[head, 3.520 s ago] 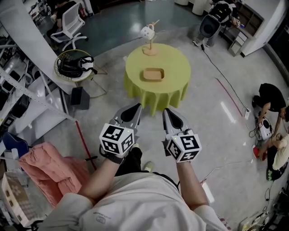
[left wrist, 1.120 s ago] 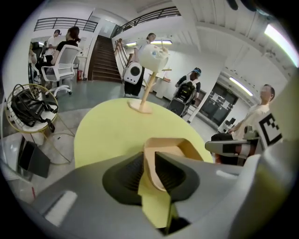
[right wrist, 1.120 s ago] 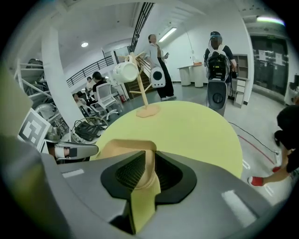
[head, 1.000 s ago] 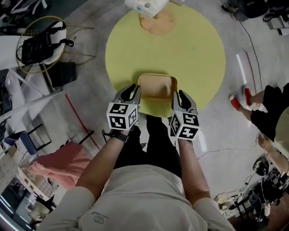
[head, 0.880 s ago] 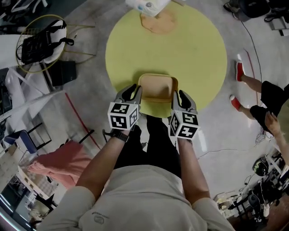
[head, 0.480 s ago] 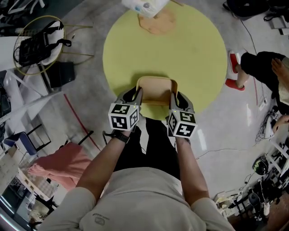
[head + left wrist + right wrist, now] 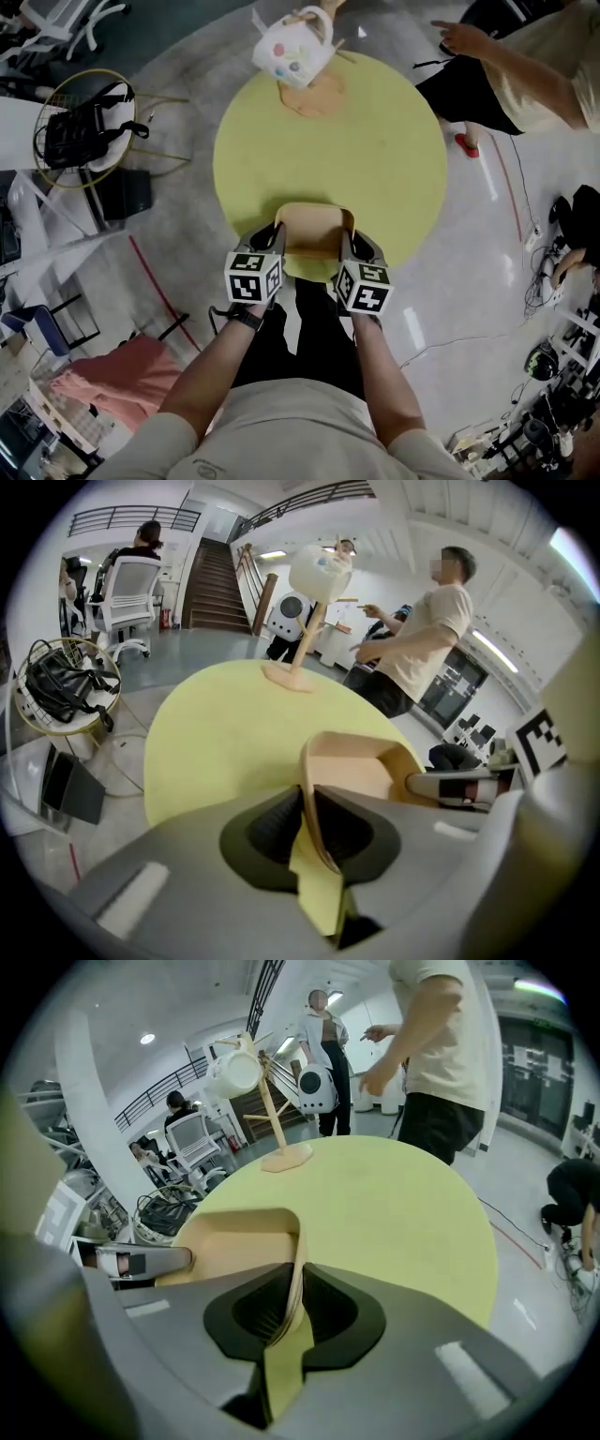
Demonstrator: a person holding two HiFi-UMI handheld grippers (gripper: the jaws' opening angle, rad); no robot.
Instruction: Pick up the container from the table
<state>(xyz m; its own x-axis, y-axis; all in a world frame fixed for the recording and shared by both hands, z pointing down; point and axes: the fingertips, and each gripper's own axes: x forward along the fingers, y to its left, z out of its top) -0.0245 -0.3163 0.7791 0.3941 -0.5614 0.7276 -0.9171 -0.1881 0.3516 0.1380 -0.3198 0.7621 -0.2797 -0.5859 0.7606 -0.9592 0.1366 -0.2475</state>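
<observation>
The container [image 7: 314,228] is a shallow tan tray at the near edge of the round yellow table [image 7: 328,141]. My left gripper [image 7: 277,232] is shut on its left rim, and my right gripper [image 7: 343,236] is shut on its right rim. In the left gripper view the jaws [image 7: 309,803] pinch the thin rim of the container [image 7: 356,771], with yellow cloth showing under it. The right gripper view shows the same pinch [image 7: 293,1288] on the container [image 7: 239,1241]. I cannot tell whether the tray rests on the table or hangs just above it.
A wooden mug stand with a white mug [image 7: 292,49] stands at the table's far edge. A person [image 7: 506,66] stands at the far right of the table. A wire basket with a black bag [image 7: 84,122] sits on the floor to the left. Pink cloth [image 7: 94,384] lies near left.
Both grippers have closed in from beside the tray and shut on its side rims. The tray now sits nearer the table's front edge. A person has walked in at the far right.
</observation>
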